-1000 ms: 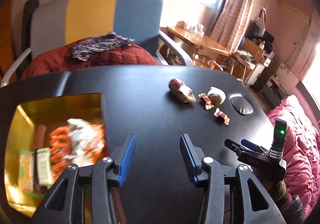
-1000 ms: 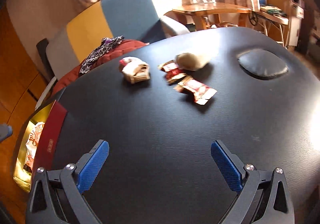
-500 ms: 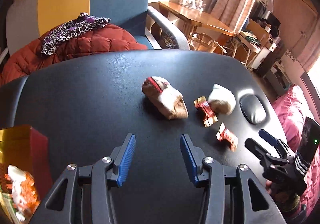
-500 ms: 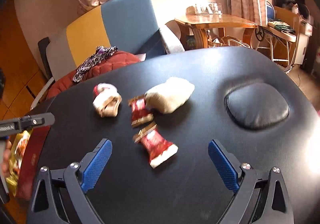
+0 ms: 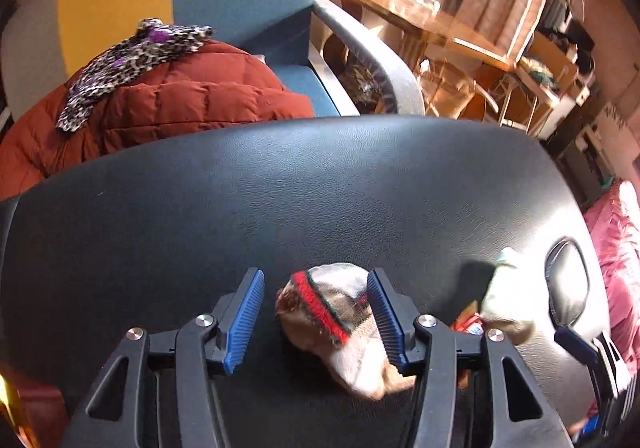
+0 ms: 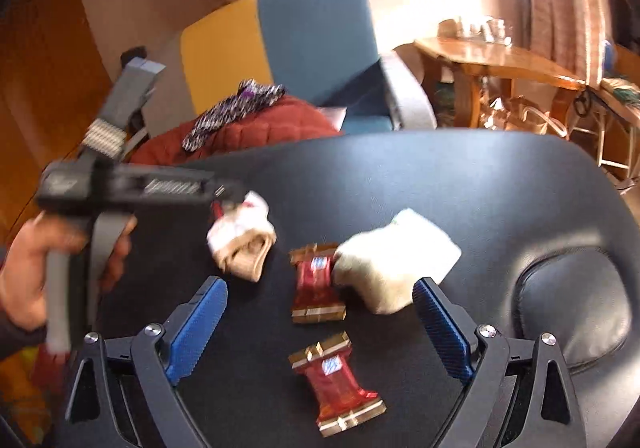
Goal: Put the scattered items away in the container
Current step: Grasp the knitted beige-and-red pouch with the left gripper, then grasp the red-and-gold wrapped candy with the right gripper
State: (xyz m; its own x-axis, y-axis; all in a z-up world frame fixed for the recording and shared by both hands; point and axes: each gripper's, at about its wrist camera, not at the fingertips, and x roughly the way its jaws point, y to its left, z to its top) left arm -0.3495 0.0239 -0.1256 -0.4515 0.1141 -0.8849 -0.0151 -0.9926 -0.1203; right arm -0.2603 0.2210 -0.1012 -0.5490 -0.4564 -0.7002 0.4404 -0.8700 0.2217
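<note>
A rolled sock with a red band (image 5: 336,316) lies on the black table (image 5: 280,184). My left gripper (image 5: 316,312) is open, its blue pads either side of the sock, the right pad touching it. The sock also shows in the right wrist view (image 6: 242,244), with the left gripper's body over it. My right gripper (image 6: 320,320) is open and empty, above two red snack packets (image 6: 316,284) (image 6: 336,384). A cream rolled sock (image 6: 394,260) lies by the far packet and shows in the left wrist view (image 5: 504,300). The container's gold edge (image 5: 12,412) shows at lower left.
A round padded inset (image 6: 572,308) sits in the table at the right. Behind the table stands a blue and yellow armchair (image 5: 240,0) with a red jacket (image 5: 160,108) and a patterned cloth (image 5: 132,60). A wooden table (image 6: 496,60) stands further back.
My left gripper has moved forward from the container to straddle the red-banded sock. My right gripper has moved forward over the two red packets.
</note>
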